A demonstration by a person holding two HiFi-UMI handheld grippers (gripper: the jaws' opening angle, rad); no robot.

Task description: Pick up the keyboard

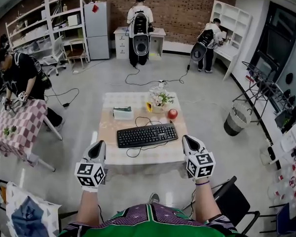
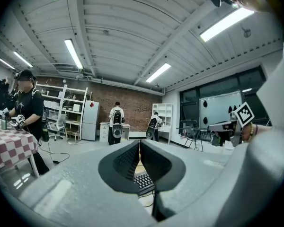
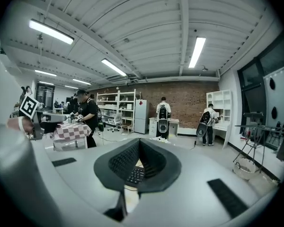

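A black full-size computer keyboard (image 1: 147, 135) lies on the near half of a low table covered in a pale patterned cloth (image 1: 108, 147). Its long axis runs along the table's near edge, with the right end angled slightly toward the far edge. Its thin black cable (image 1: 143, 120) loops over the cloth behind it.

Near the far edge, a clear glass vase (image 1: 159, 98) holds pale flowers and one yellow sunflower. A white rectangular box with a green top (image 1: 123, 113) sits to the vase's left. A red apple (image 1: 172, 114) lies toward the right edge, just behind the keyboard's right end.

The left gripper (image 1: 99, 144) is held off the near left corner. The right gripper (image 1: 186, 138) is at the near right corner. Each carries a cube printed with black-and-white square markers. Both are clenched on nothing, with the keyboard lying ahead and clear of them.

A grey waste bin (image 1: 235, 118) with a liner bag stands on the floor, well to the right.
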